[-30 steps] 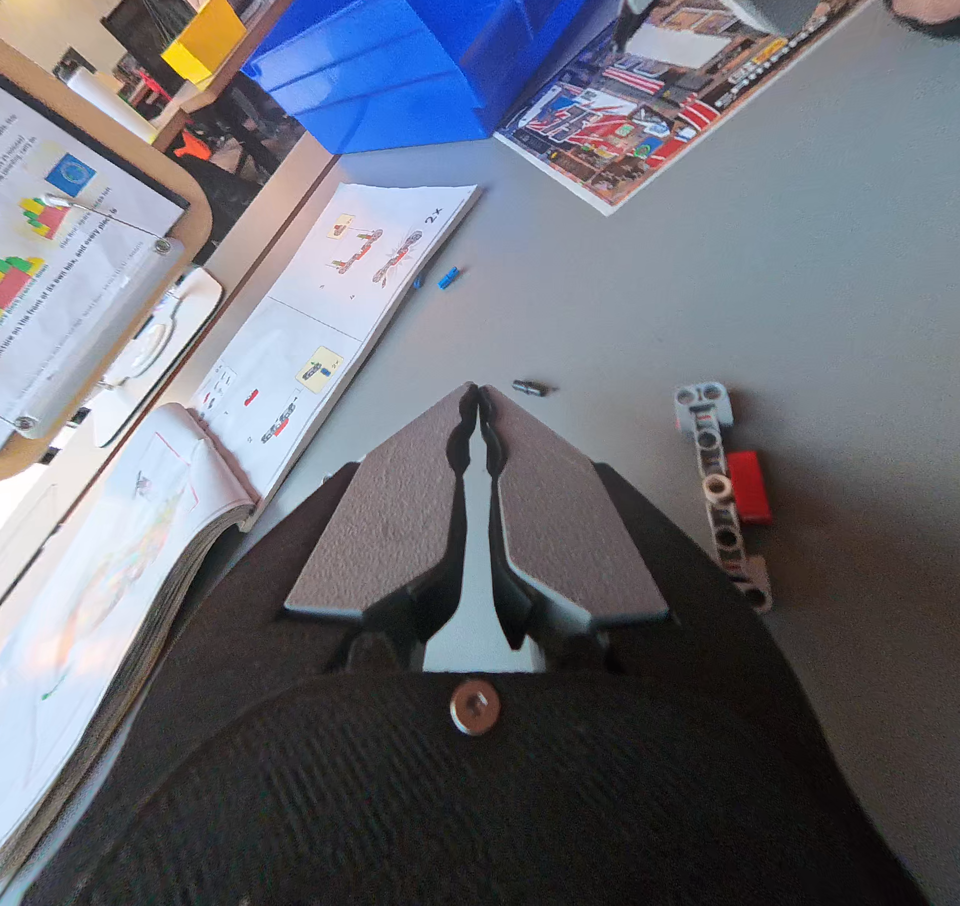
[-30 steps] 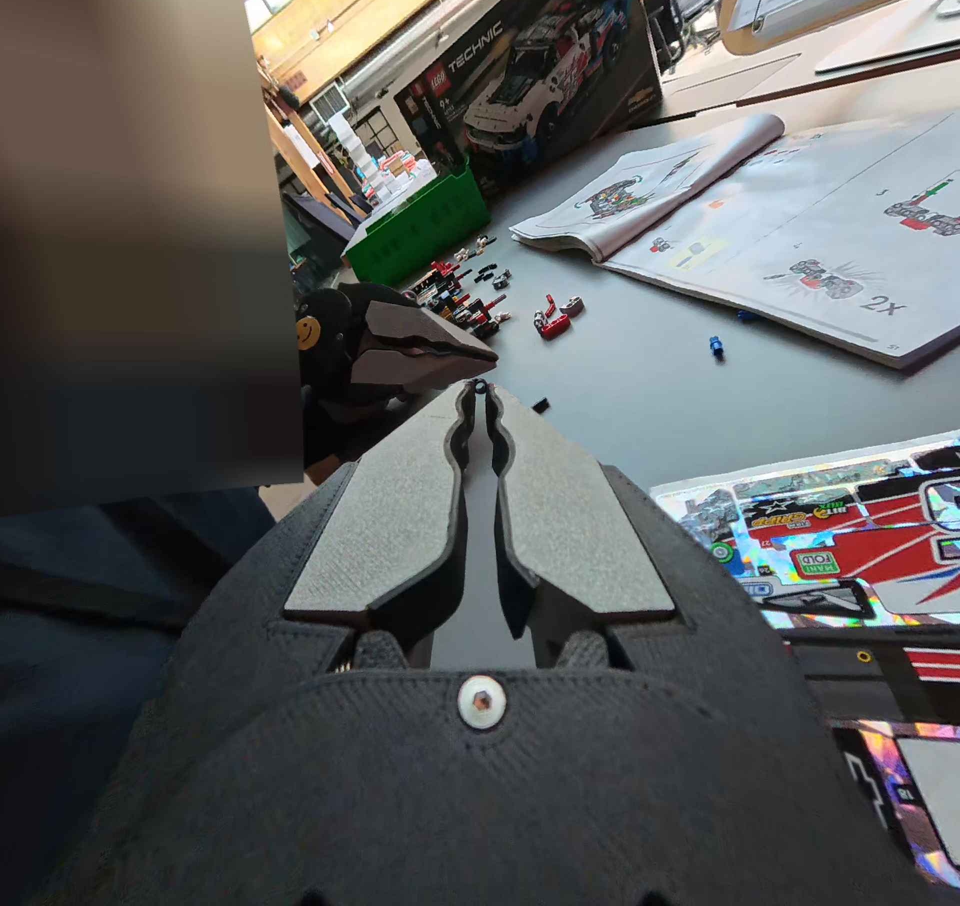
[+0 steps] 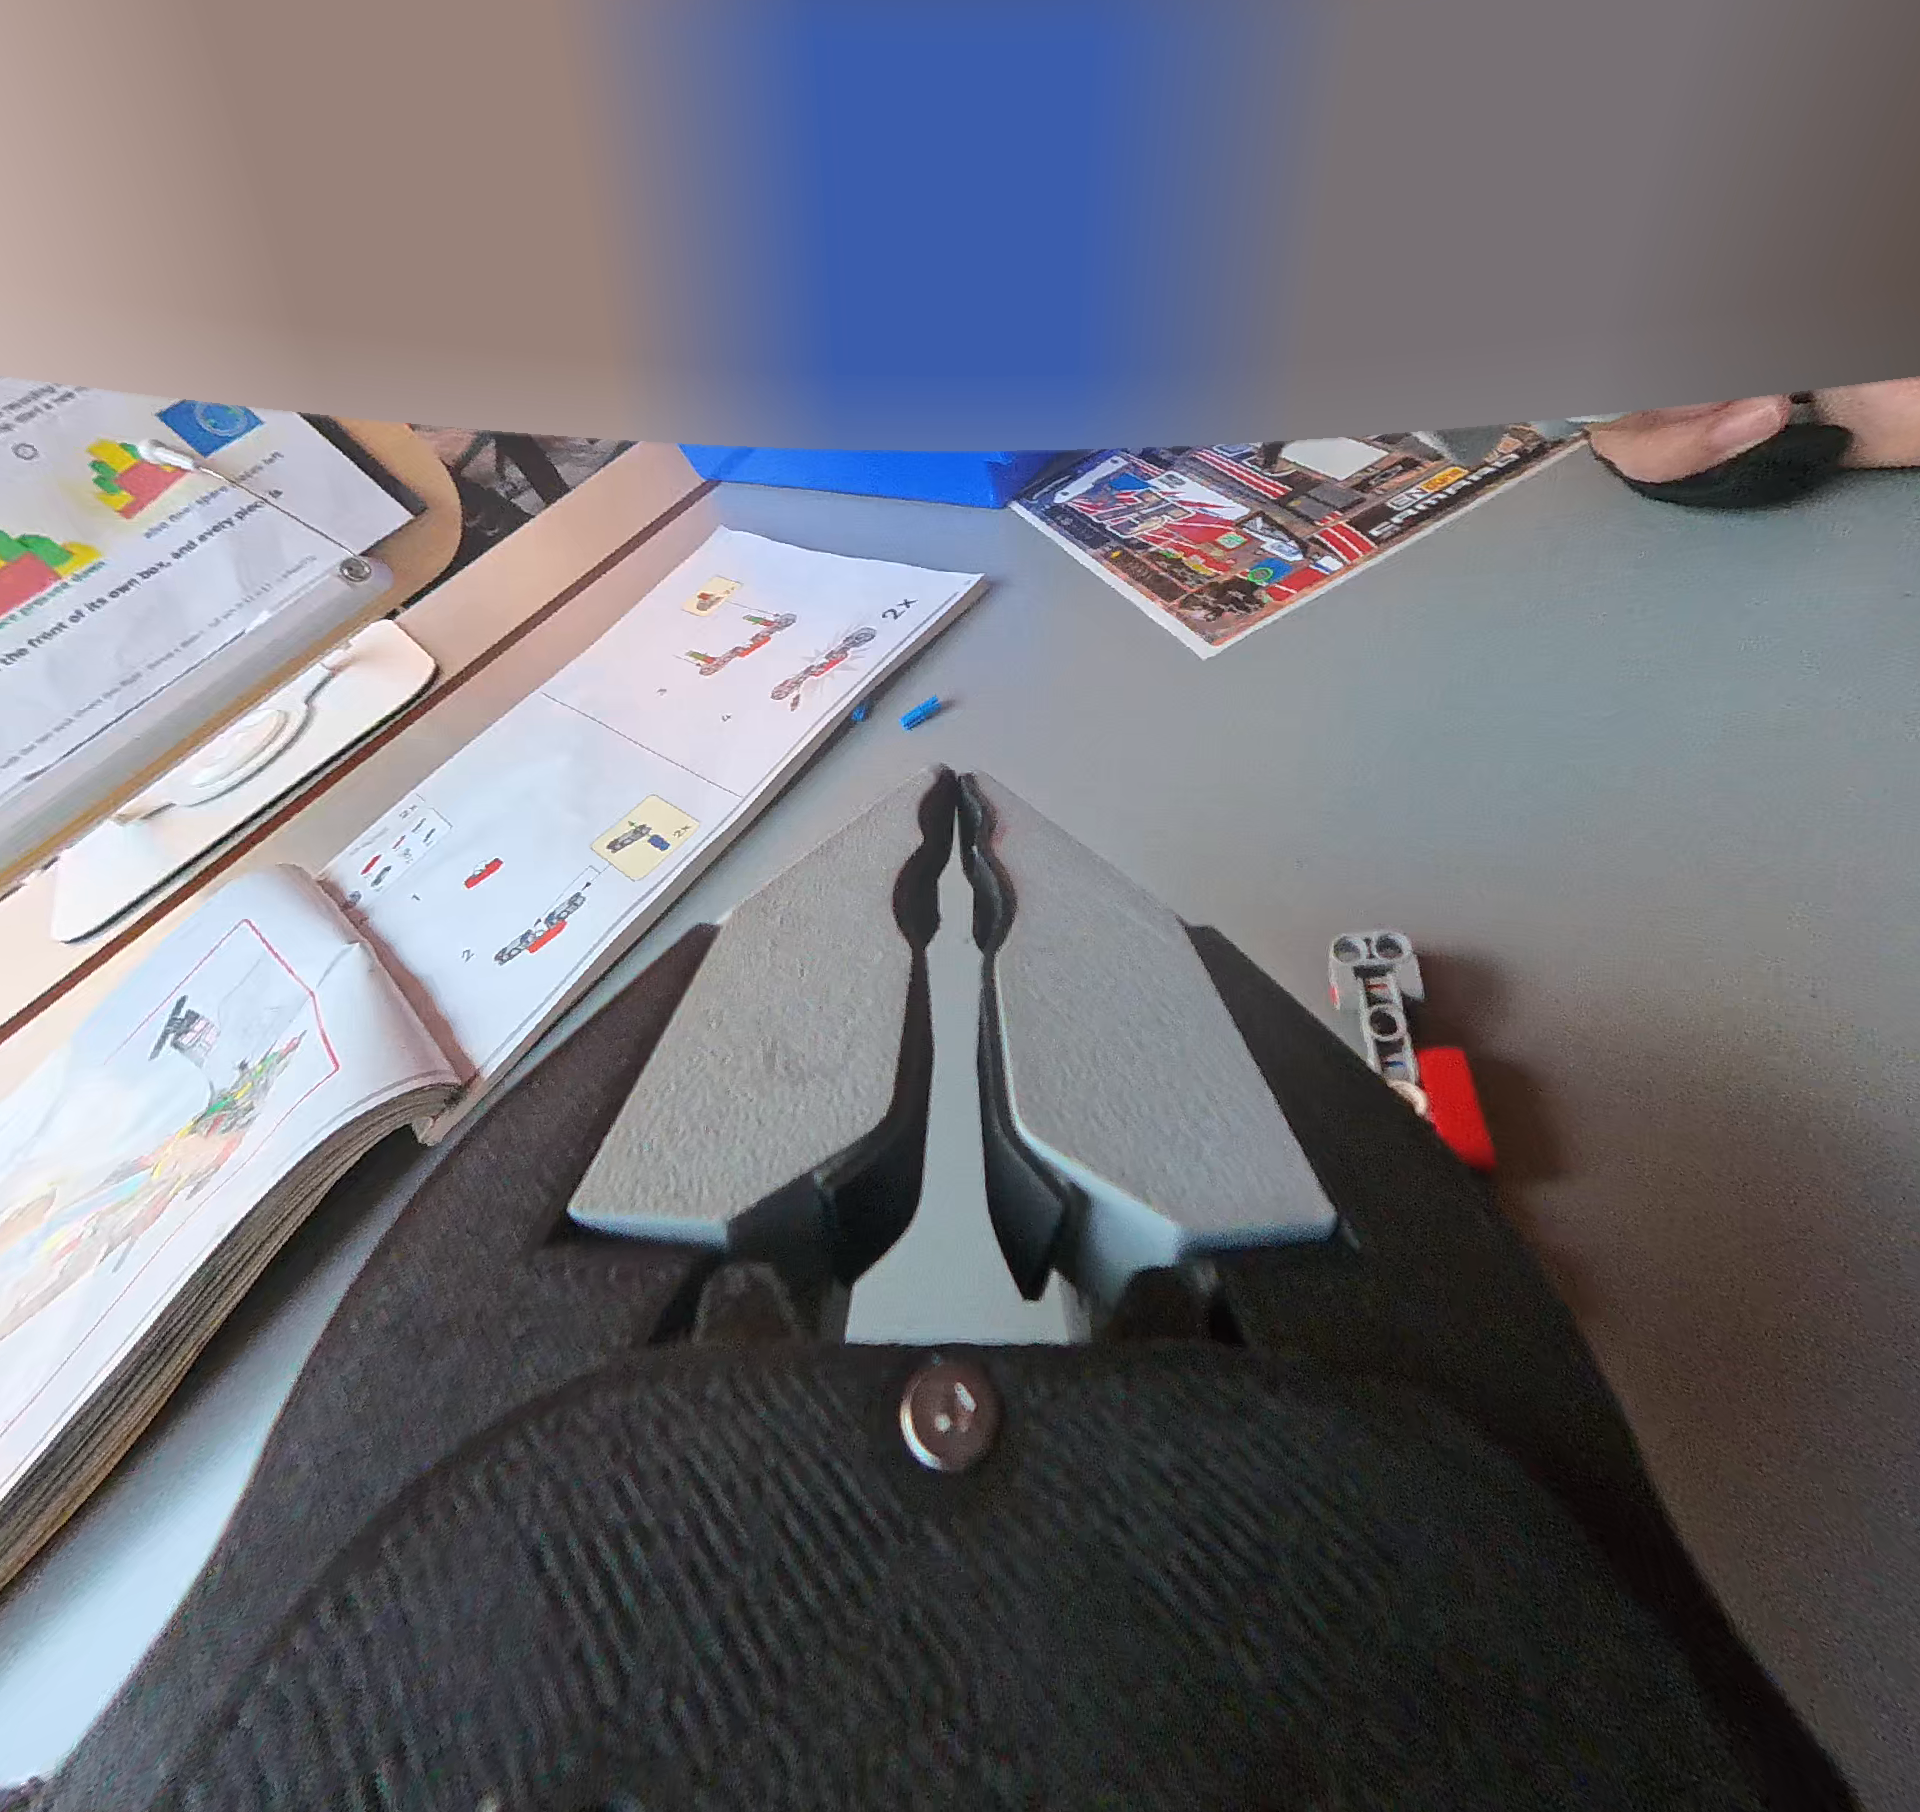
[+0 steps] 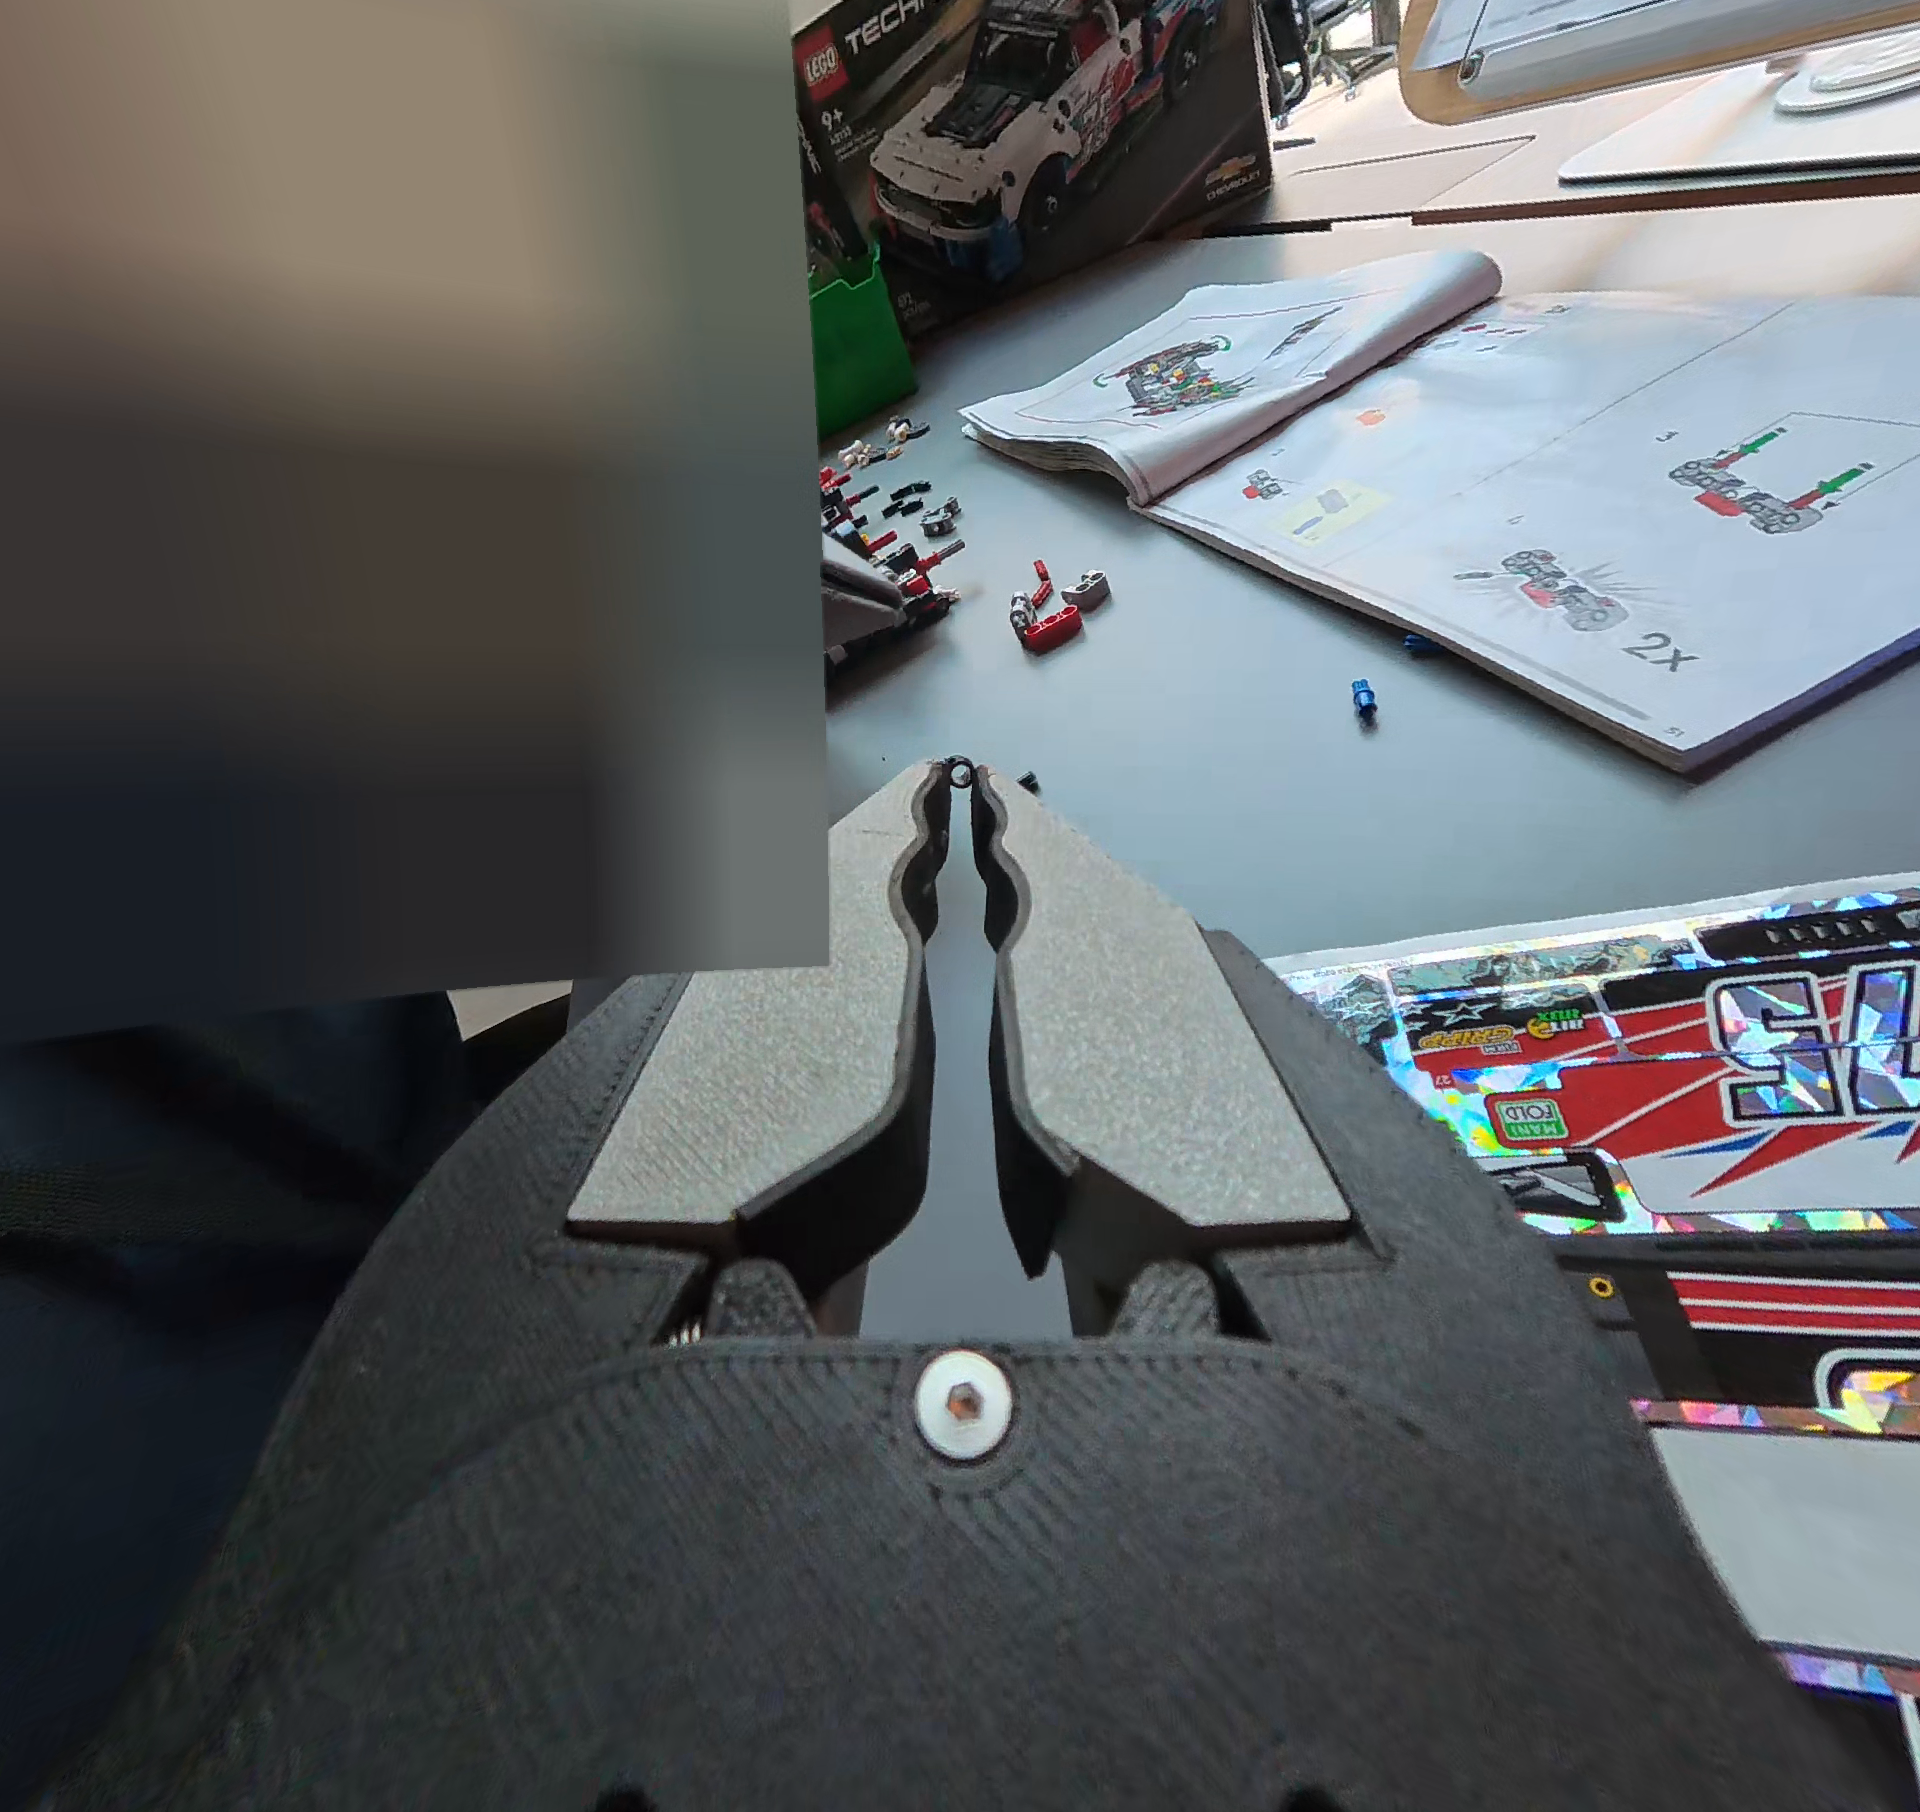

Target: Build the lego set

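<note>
Since a second ago our left gripper (image 3: 958, 788) has slid forward over the little dark pin, so that's hidden now, and the tips are clenched on nothing; ahead we count two blue pins (image 3: 921, 713), one blue bin (image 3: 883, 474) with contents out of sight. Right view barely moved: our right gripper (image 4: 960, 777) pinches one tiny black ring-ended piece (image 4: 960, 773), the green bin (image 4: 857, 349) partly masked, one open booklet (image 4: 1558, 474).

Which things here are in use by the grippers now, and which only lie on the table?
In use:
- right gripper, its tips closed on a small black ring-shaped piece
- left gripper, tips together, nothing visible between them

Lying about:
- open instruction booklet
- blue pin
- sticker sheet
- red and grey pieces
</note>
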